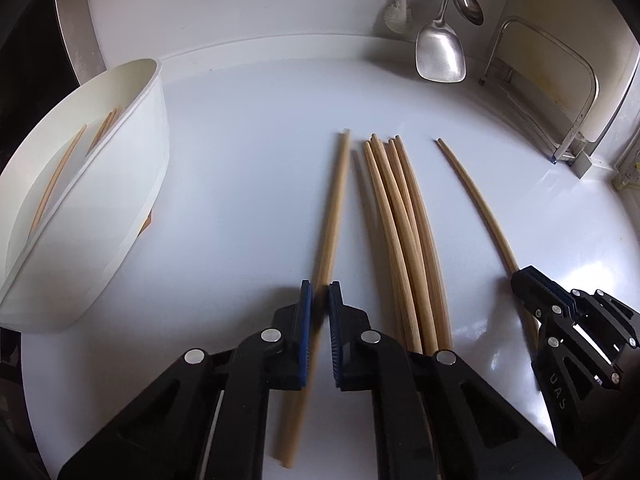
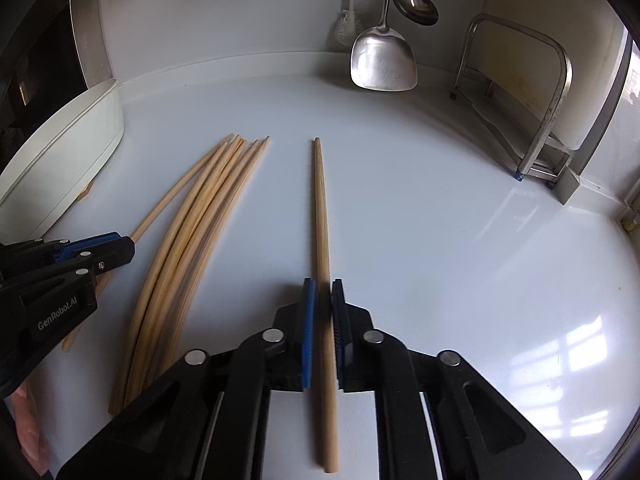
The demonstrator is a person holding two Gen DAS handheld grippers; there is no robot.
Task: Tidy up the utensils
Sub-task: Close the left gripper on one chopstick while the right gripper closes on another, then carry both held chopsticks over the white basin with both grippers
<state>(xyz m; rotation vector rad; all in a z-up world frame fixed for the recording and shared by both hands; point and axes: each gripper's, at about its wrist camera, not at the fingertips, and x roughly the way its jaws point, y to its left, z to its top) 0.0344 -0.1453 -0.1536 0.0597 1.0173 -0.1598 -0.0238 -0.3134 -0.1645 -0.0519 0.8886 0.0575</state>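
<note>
1. My left gripper (image 1: 318, 300) sits at the bottom centre of the left view, jaws clamped on a single chopstick (image 1: 334, 208) that runs up the middle of the frame. The grip is low on the thick end, so most of the stick stands free ahead of me.

2. My right gripper (image 2: 324, 300) is at the bottom centre of the right view, jaws clamped on another lone stick (image 2: 320, 208). I hold it the same way, near the butt.

3. Each gripper shows in the other's view: the right one at the lower right of the left view, the left one at the left edge of the right view, both pinched onto their sticks.

4. Between my two sticks lies the bundle (image 1: 400, 220) of loose chopsticks on the white counter (image 1: 248, 168), tips pointing to the top of the frame. They lie side by side and touching, which is probably why I took the outliers first: each stood apart, with room for my jaws on both sides.

5. The white holder (image 1: 132, 184) stands at the left of the left view, tilted by the lens, and a few chopsticks (image 1: 60, 172) already lean inside it. I judge that is where my two are bound.

6. A metal spatula (image 2: 382, 60) and ladle (image 2: 416, 0) hang at the top right, well apart from my work.

7. Whether either stick has left the counter I cannot tell. The lift should be level, since a thin stick held at one end can swivel in the pads.
</note>
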